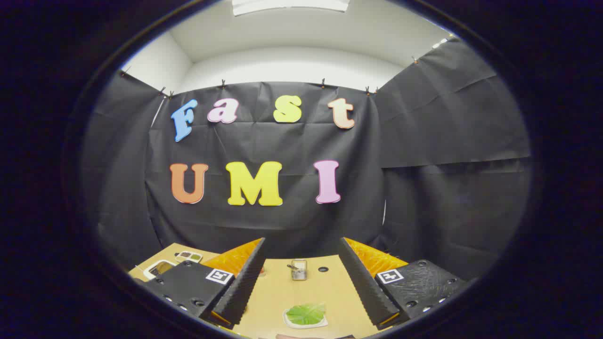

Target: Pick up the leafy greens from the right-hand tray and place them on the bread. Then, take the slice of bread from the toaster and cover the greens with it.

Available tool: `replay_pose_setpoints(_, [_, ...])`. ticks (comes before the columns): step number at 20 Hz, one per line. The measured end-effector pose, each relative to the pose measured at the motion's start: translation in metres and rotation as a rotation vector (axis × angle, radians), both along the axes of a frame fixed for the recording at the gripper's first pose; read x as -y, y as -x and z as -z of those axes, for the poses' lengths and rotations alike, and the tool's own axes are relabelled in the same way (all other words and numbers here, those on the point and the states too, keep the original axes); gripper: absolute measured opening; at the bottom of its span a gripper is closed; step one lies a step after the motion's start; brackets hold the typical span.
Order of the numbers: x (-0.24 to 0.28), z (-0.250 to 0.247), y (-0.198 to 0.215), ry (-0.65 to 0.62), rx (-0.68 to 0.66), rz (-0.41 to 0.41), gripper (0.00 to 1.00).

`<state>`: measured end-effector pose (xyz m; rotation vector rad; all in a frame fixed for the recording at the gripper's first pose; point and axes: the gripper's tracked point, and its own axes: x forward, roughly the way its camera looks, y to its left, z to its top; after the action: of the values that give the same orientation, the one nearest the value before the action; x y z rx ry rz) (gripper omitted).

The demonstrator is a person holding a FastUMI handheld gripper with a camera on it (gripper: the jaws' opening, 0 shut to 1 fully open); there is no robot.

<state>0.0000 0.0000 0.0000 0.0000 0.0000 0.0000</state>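
The hand-held two-finger gripper (301, 282) has two long fingers (245, 278) with ribbed, saw-like inner faces. Each finger sits on a dark block with a rough surface, several round screw holes and one small square black-and-white marker. Behind the fingers there are orange plastic parts.

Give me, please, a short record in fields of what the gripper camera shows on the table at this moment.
claw: open, fingers wide apart, holding nothing
leafy greens: on a white tray, between the fingers
toaster: beyond the greens, far side of the table
small dishes: two, past the left finger near the table's far corner
task stage: greens not yet picked up
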Motion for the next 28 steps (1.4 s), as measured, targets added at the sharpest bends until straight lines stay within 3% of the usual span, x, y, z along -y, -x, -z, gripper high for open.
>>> replay_pose_setpoints(16, [0.049, 0.039, -0.042, -0.011, -0.077, -0.060, 0.95])
replay_pose_setpoints(28, [0.095, 0.236, -0.126, 0.004, -0.476, -0.065, 0.95])
